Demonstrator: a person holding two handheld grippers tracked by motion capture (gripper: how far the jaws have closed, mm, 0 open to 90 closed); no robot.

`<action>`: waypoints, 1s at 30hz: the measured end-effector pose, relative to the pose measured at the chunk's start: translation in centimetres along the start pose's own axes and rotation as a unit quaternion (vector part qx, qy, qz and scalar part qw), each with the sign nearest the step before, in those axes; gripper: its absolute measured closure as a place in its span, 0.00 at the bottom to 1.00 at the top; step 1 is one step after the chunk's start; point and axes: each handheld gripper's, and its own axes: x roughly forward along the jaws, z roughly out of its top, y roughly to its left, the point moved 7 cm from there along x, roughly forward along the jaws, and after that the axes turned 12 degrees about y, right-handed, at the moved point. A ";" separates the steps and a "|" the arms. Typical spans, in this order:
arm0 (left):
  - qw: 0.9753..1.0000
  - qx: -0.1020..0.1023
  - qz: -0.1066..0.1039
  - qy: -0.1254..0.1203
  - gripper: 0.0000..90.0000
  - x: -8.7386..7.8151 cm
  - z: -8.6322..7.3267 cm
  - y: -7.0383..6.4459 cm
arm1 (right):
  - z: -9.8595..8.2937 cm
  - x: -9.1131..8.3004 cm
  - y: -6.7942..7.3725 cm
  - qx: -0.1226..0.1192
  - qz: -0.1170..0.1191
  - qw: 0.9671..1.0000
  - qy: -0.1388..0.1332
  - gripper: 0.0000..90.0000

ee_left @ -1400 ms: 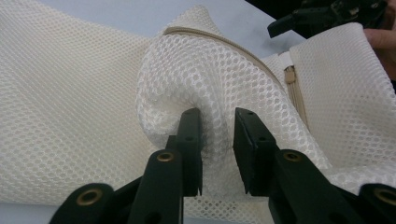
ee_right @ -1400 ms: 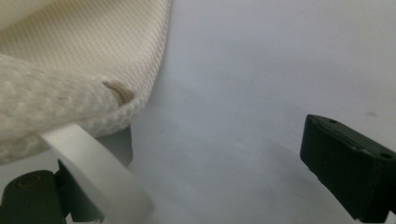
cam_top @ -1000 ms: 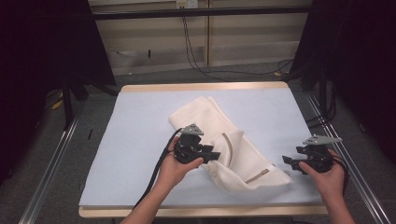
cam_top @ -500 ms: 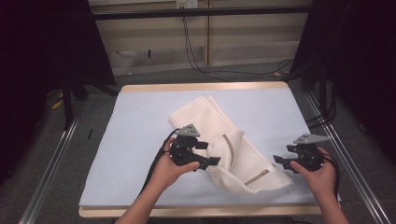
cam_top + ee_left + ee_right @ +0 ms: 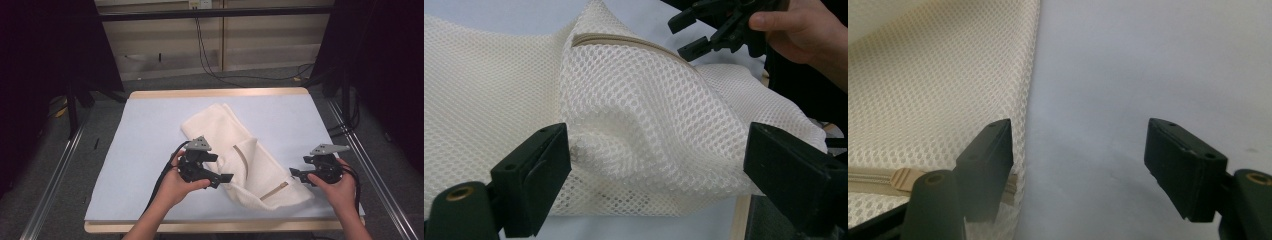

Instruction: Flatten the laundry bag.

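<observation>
1. High view. Cream-white mesh fabric bag with tan zipper strips (image 5: 240,155), lying crumpled on the pale blue table cover (image 5: 145,130), running from the table's middle toward the near right. Wooden table edge (image 5: 220,92) visible along the far side. Left gripper (image 5: 225,178), black with a grey three-cornered plate, held in the left hand (image 5: 175,185) at the bag's near left side, jaw tips over the fabric's edge. Right gripper (image 5: 294,175), likewise black with a grey plate, held in the right hand (image 5: 334,186) just beside the bag's near right corner. Black cable (image 5: 162,177) trailing from the left gripper along the forearm. Degree of opening hard to judge from this height.

2. Left gripper view. Two black jaws set wide apart, with a raised fold of the mesh bag (image 5: 644,130) between them; nothing clamped, fabric not pinched by either jaw. Tan zipper strip (image 5: 624,42) curving across the top of the fold. Right gripper (image 5: 691,37) farther off at upper right, its jaws parted, held by fingers (image 5: 789,25), close to the bag's far edge.

3. Right gripper view. Two black jaws wide open, bare blue table cover (image 5: 1128,75) between them. Mesh bag (image 5: 933,80) at left, its edge beside the left-hand jaw; tan zipper end (image 5: 903,177) partly behind that jaw. Contact between jaw and fabric not determinable. Nothing gripped.
</observation>
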 end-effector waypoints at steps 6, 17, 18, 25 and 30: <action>1.000 0.005 -0.006 0.001 0.11 0.7 0.2 -0.3 | 0.1 0.2 0.3 -0.006 0.002 1.000 0.002 0.30; 1.000 0.015 -0.022 -0.001 0.06 0.2 0.3 -0.8 | 0.1 0.6 0.8 -0.004 0.008 1.000 0.010 0.31; 1.000 0.013 -0.025 0.001 0.06 0.2 0.3 -0.8 | 0.1 0.6 0.8 -0.005 0.010 1.000 0.010 0.31; 0.999 0.021 -0.018 0.034 0.05 0.8 -0.4 -0.7 | 0.1 0.7 0.8 0.001 0.016 1.000 0.007 0.34; 0.999 -0.006 0.011 0.045 0.06 1.6 -1.4 1.4 | -0.1 0.3 0.4 0.030 0.025 0.999 0.001 0.42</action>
